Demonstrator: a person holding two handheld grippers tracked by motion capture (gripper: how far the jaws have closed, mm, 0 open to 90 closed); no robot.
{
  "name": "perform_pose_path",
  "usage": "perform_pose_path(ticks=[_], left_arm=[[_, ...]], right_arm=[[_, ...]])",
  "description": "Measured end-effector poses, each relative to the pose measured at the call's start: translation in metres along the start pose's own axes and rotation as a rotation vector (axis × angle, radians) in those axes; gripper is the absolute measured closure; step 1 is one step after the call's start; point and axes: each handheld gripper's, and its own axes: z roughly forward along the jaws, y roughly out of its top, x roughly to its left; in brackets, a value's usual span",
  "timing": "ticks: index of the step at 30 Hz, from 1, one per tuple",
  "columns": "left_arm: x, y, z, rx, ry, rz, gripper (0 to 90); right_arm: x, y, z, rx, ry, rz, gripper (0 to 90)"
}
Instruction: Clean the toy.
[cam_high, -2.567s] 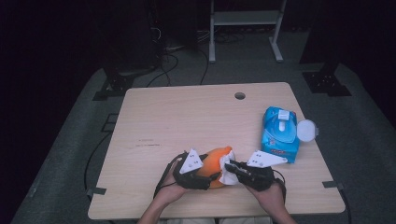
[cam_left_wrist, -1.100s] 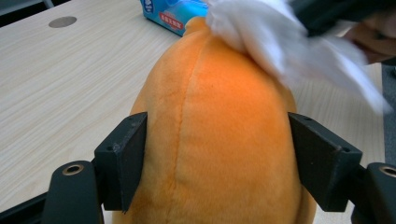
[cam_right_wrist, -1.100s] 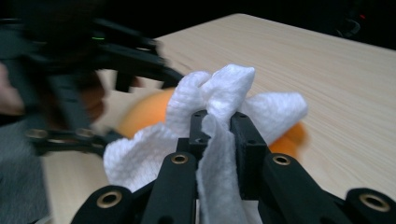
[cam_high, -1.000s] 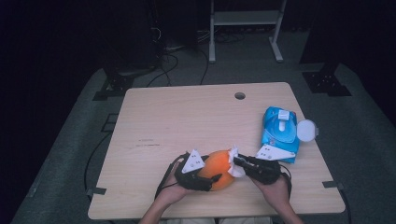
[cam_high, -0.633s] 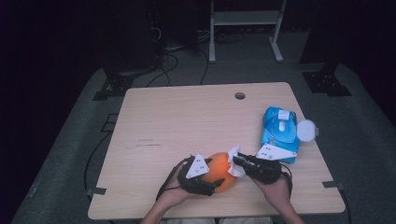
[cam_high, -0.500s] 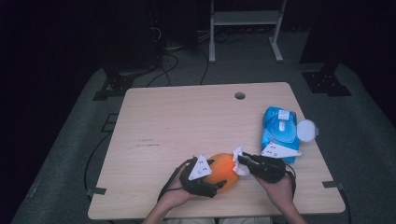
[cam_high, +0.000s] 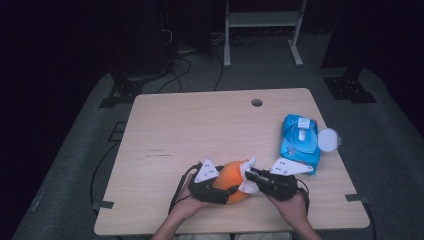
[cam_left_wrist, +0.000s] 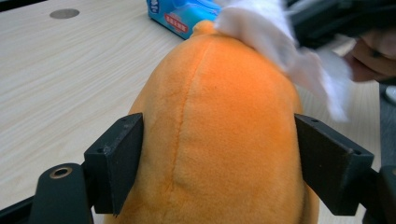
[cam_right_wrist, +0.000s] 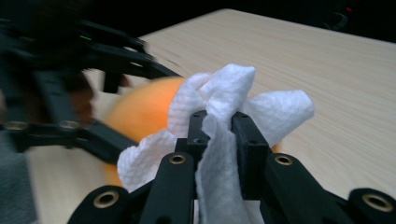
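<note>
At the near edge of the tabletop (cam_high: 175, 125), an orange plush toy (cam_high: 234, 179) sits between the two hands. It looks soft and light, with a fuzzy nap that gives under pressure, so I'd hold it across its broad middle, as the left tongs (cam_left_wrist: 219, 168) do now. Their jaws have just been easing wider, yet the pads still flank the plush and touch both sides. The right tongs (cam_right_wrist: 219, 128) are clamped on a crumpled white wipe (cam_right_wrist: 224, 107), thin and floppy, pressed against the toy's top. A blue wipes pack (cam_high: 300, 142) lies well to the right, its lid open.
</note>
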Motion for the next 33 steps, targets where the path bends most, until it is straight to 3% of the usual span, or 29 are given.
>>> perform_pose_path(ticks=[2,6,7,10,13,15,19,21,24,27,29,33], left_arm=[[0.000,0.001,-0.002,-0.008,0.000,0.002,15.5],[0.001,0.001,-0.006,-0.013,0.002,-0.001,11.7],[0.000,0.000,-0.006,-0.007,0.001,0.005,12.4],[-0.002,0.003,-0.005,0.006,0.011,0.014,19.5],[-0.011,0.007,0.001,0.014,0.012,0.071,20.3],[-0.011,0.007,-0.001,0.012,0.015,0.081,18.3],[-0.003,0.007,-0.010,-0.019,0.015,0.048,14.7],[-0.002,0.007,-0.008,-0.007,0.005,0.039,15.4],[-0.008,0.007,-0.004,0.011,-0.001,0.075,22.5],[-0.016,0.006,-0.002,0.022,-0.005,0.146,25.4],[-0.018,0.005,-0.003,0.036,-0.005,0.178,25.9],[-0.013,0.006,-0.005,0.005,-0.017,0.124,20.1]], right_arm=[[0.000,0.000,0.001,0.017,-0.021,-0.031,78.3],[-0.016,-0.005,-0.001,0.030,-0.061,0.023,78.3],[-0.016,-0.005,-0.002,0.031,-0.070,0.016,78.2],[-0.006,0.000,-0.002,0.021,-0.062,-0.015,78.4],[0.013,0.009,0.003,0.001,-0.006,-0.075,78.4],[0.020,0.011,0.006,0.017,-0.025,-0.127,78.6],[0.003,0.004,0.002,0.022,-0.033,-0.051,78.7],[0.000,0.005,0.000,0.026,-0.050,-0.048,78.6],[0.008,0.008,0.000,0.026,-0.077,-0.078,78.6],[0.018,0.014,0.002,0.009,-0.039,-0.111,78.6],[0.016,0.014,0.002,0.014,-0.035,-0.108,78.5],[-0.004,0.007,-0.001,0.034,-0.082,-0.034,78.2]])
